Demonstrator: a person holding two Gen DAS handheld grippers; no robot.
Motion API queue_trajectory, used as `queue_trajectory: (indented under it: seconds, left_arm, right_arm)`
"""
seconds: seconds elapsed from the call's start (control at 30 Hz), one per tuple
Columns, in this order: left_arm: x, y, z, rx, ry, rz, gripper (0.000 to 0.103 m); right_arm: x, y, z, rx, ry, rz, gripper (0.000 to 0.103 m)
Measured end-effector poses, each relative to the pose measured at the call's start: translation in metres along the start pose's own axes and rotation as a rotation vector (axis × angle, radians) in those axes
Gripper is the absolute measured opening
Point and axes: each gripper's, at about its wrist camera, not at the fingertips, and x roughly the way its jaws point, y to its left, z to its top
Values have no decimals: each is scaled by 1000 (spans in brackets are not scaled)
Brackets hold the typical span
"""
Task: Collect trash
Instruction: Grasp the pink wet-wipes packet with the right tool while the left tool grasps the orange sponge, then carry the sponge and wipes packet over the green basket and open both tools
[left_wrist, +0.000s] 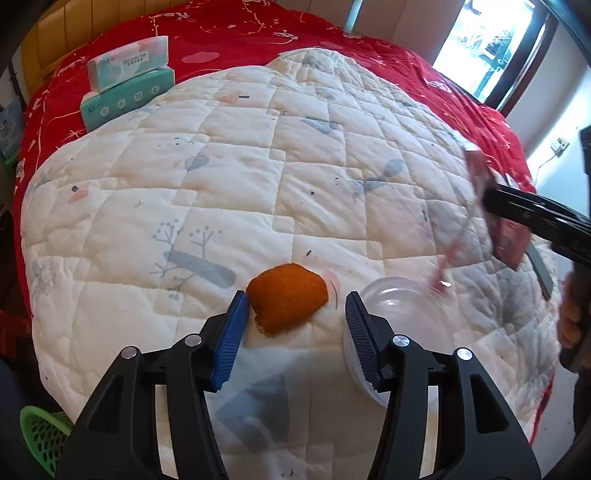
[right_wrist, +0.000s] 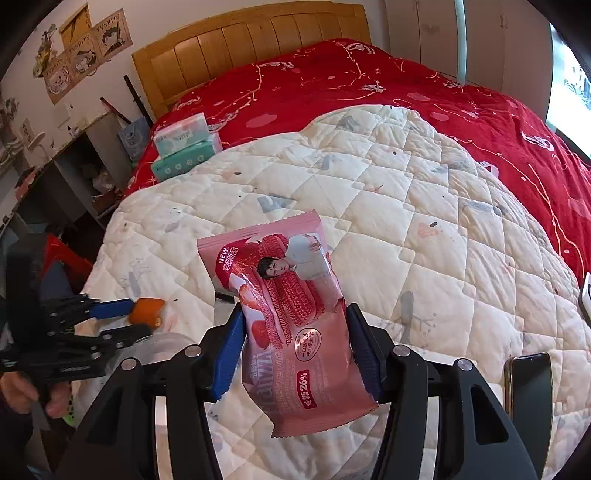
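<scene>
An orange peel (left_wrist: 288, 306) lies on the white quilt (left_wrist: 258, 166), between the blue pads of my left gripper (left_wrist: 297, 299). The left pad touches the peel and a gap shows at the right pad, so this gripper is open. A clear plastic lid (left_wrist: 399, 314) rests just right of it. My right gripper (right_wrist: 295, 314) is shut on a pink snack wrapper (right_wrist: 288, 295) and holds it above the quilt. In the right wrist view the left gripper (right_wrist: 136, 320) and the peel (right_wrist: 147, 310) appear at the left. The left wrist view shows the wrapper (left_wrist: 506, 236) blurred at the right.
Two stacked tissue packs (left_wrist: 125, 85) sit at the far left on the red bedspread (left_wrist: 258, 33). A phone (right_wrist: 528, 384) lies on the quilt near the right gripper. A green basket (left_wrist: 40, 439) stands on the floor at lower left. A wooden headboard (right_wrist: 251, 40) is behind.
</scene>
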Motion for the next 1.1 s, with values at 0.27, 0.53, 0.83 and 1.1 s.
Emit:
queue_trajectory:
  seconds: [0.27,0.53,0.83,1.1]
  left_arm:
    - [-9,0,-3,-19,-33,15,36]
    - [-77,20,-32,-89,-130,-7,34]
    - [-168,77,-100,-169,-233,97,34]
    - [-209,139,-172,-279,-219,197,34]
  right_arm:
    - [-20,14,-8,-16,-30,15,53]
    - [-51,53,-17,-33,-68,76,53]
    - [-74,128,-38,-114,-72,148,53]
    - [-74,196,-55,-160,-48,236,53]
